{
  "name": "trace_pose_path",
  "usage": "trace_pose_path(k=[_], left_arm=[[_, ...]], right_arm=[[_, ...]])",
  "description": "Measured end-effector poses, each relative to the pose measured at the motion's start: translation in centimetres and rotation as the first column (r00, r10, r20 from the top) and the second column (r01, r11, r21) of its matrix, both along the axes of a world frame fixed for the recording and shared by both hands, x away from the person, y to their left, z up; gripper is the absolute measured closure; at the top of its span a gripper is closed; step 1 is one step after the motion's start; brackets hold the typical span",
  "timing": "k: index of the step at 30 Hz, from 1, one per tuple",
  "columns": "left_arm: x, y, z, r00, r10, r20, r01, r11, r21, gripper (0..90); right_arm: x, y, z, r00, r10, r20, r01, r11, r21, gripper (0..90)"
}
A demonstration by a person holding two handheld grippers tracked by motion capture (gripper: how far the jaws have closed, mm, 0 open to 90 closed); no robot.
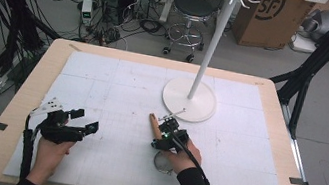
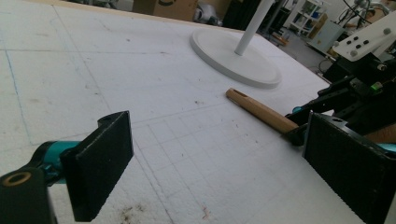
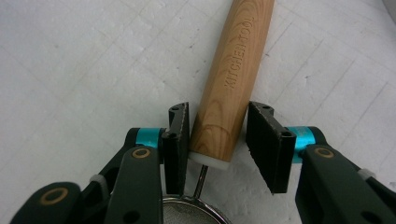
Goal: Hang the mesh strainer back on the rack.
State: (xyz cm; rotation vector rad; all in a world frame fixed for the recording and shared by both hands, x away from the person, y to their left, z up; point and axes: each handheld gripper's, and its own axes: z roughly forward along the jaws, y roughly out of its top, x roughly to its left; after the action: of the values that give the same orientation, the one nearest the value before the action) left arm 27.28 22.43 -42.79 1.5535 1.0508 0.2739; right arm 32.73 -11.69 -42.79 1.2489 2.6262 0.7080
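The right gripper (image 3: 217,140) brackets the strainer (image 3: 231,79) handle without clamping, left gripper (image 2: 215,163) gaping empty at nine o'clock; lifting remains.

the high view was evenly lit from overhead, soft and slightly grainy, with faint shadows under the hands and the white stand (image 1: 189,101). the white foam mat (image 1: 117,89) looked bright without glare. the left gripper view was bright, its near jaws blurred and dark, the background washed out. the right gripper view was sharp on the wooden handle (image 3: 231,79), softer toward the bottom edge.
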Motion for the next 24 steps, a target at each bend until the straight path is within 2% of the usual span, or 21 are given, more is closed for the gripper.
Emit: trace_pose_path(k=[8, 14, 21, 24], left_arm=[[-0.08, -0.35, -0.1, 0.9999, -0.008, -0.008, 0.008, 1.0, 0.001, 9.3], [-0.08, -0.34, -0.1, 1.0, -0.007, -0.005, 0.007, 0.9999, 0.007, 9.3], [-0.07, -0.32, -0.1, 1.0, -0.004, -0.006, 0.004, 1.0, 0.003, 9.4], [-0.06, -0.3, -0.1, 1.0, -0.001, -0.008, 0.001, 1.0, 0.0, 9.3]], right_arm=[[-0.23, 0.22, -0.05, 0.9998, -0.001, 0.018, 0.001, 0.9999, -0.015, 60.5], [-0.17, 0.03, -0.02, 0.9995, -0.001, 0.03, 0.001, 0.9998, -0.02, 68.5], [0.22, -0.2, 0.14, 0.9997, 0.023, 0.008, -0.023, 0.9997, -0.012, 69.1], [0.47, -0.62, 0.26, 0.9994, 0.026, -0.023, -0.025, 0.9995, 0.02, 69.5]])
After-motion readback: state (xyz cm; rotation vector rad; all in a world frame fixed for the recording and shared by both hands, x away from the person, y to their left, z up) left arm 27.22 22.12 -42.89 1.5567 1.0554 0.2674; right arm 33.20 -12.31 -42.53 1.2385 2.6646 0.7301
